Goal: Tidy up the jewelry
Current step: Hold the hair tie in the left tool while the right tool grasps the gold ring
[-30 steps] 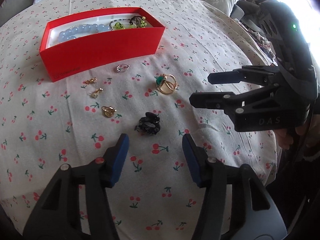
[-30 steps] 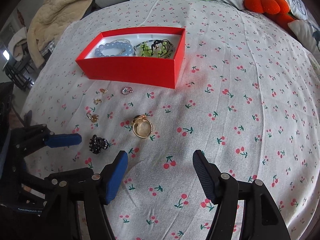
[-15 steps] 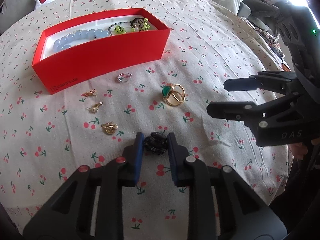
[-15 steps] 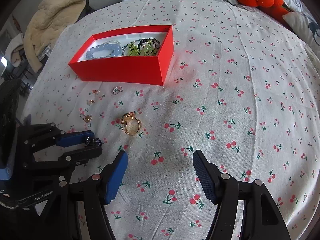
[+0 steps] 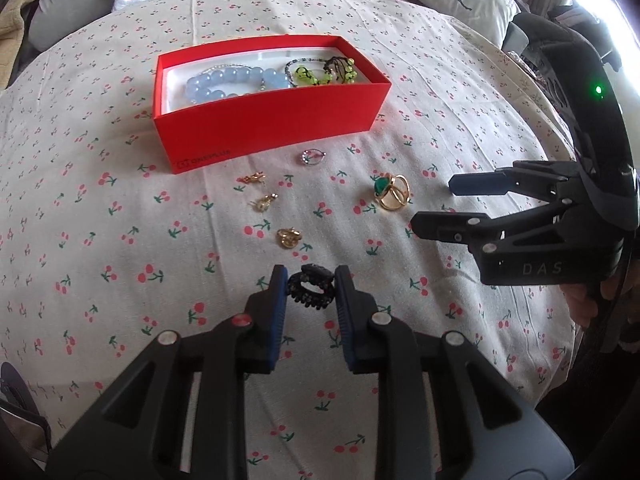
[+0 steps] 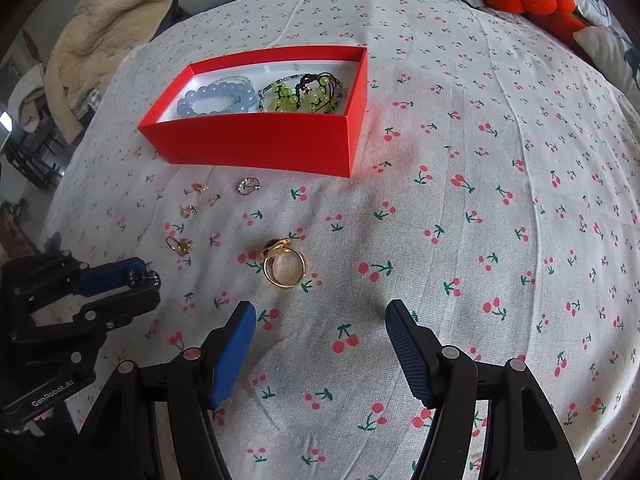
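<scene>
Two grippers in view. My left gripper [image 5: 311, 286] has just been closing and its pads now clamp the black hair claw [image 5: 312, 288], near the bedsheet [image 5: 120, 240]. My right gripper [image 6: 320, 344] hangs with jaws apart and empty, near the gold ring [image 6: 284, 264]. Small earrings [image 5: 289, 237] lie before the red box [image 5: 272, 120], which holds bracelets [image 5: 236, 82].

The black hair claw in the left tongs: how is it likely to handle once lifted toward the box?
The black hair claw looks small and hollow, so it is probably light. Its toothed, irregular outline gives the left tongs uneven contact, so it may twist between the pads. It appears rigid, likely plastic, and its hinged halves could spring open if squeezed on the wrong axis.
</scene>
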`<state>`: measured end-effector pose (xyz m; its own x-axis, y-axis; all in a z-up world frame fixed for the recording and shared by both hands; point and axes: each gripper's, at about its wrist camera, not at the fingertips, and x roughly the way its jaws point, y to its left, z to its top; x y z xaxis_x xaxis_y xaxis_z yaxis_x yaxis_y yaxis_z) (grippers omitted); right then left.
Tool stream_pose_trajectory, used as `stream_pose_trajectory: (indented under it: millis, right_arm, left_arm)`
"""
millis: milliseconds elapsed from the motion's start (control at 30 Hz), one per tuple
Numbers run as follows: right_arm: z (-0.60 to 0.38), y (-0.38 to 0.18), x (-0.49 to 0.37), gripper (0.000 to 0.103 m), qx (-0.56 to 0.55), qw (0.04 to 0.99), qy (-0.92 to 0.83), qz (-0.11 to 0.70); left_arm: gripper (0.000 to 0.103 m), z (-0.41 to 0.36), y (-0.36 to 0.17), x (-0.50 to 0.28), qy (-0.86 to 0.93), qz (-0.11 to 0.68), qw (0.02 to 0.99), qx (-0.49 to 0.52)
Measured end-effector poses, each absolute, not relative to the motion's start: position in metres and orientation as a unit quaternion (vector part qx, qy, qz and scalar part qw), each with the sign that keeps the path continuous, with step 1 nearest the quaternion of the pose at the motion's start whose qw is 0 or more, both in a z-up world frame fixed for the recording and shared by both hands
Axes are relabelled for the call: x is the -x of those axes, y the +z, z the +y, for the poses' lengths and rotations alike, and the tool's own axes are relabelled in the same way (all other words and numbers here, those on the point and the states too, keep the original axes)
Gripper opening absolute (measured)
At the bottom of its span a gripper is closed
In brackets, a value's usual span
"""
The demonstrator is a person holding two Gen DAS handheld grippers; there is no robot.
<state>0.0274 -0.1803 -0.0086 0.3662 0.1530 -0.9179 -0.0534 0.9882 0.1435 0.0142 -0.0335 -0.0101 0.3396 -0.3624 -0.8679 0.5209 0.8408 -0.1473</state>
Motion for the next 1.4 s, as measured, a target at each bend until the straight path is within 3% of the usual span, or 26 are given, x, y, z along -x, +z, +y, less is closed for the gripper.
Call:
stream_pose_trajectory:
  millis: [467,967,1400]
  right_arm:
    - [-0.143,-0.021,-0.052,0.065,-0.017,0.818,0.062,0.572]
    - [-0.144,-0.022,-0.060,0.029,-0.021,0.821,0.045,0.568]
    - [-0.145,-0.003,-0.054,0.029,-0.021,0.829,0.051,0.556]
  left_arm:
    - [0.026,-0.002,-0.010,-0.018,-0.239,0.517,0.820,-0.066]
    - [0.026,0.009,-0.005,-0.023,-0.230,0.516,0.824,-0.056]
    - [0.026,0.009,0.001,-0.026,-0.226,0.508,0.830,-0.048]
